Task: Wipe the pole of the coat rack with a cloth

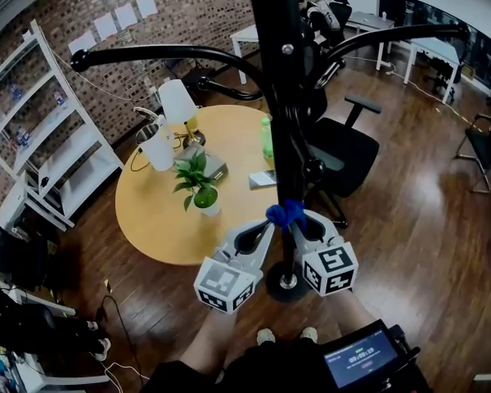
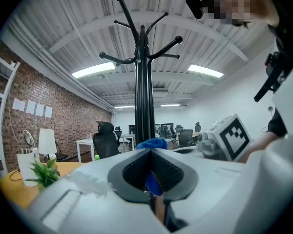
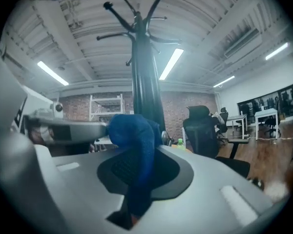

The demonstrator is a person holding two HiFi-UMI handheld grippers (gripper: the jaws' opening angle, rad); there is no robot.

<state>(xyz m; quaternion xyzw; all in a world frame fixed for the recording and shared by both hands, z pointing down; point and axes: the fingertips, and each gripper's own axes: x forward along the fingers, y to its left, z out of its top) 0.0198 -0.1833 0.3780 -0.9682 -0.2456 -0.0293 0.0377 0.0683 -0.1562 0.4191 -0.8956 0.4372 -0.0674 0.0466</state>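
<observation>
The left claw grips a blue cloth; the cloth seemingly touches the black pole.

Bright and even indoors, lit from above by long ceiling strips. Strips blown out to plain white in both gripper views, with a cool blue-grey cast in the right one. Soft sheen off the wooden floor in the head view, dimmer toward the lower left corner. Pole almost pure black against all this, little surface detail. Heavily bowed by fisheye lenses, straight lines curving toward the rims. Black vignette around both gripper views. Fairly sharp at distance in the left gripper view. Hazier throughout in the right one, with the cloth smeared out of focus close to the lens.
</observation>
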